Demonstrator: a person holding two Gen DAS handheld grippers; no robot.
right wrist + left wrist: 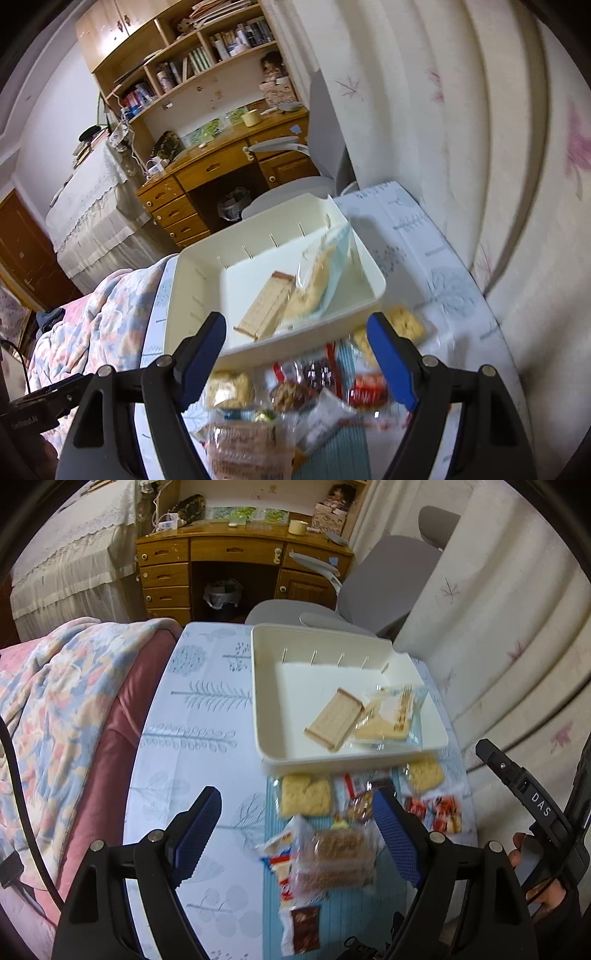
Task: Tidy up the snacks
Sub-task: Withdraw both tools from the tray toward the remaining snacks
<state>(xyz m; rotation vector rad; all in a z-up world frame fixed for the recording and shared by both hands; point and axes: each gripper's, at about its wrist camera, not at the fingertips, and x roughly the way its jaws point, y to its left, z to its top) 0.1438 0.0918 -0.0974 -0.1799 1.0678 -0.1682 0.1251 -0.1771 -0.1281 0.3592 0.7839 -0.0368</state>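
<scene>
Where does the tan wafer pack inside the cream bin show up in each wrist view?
Left wrist view: the wafer pack lies in the cream bin, right of centre, beside a clear-wrapped cracker pack.
Right wrist view: the wafer pack sits near centre, between the blue fingertips.
Shared landmark: the wooden desk behind the bin.

One tray [258, 701], two packets [336, 719] inside

Left gripper [297, 832] and right gripper [297, 358] angle downward, fingers spread, empty.
</scene>
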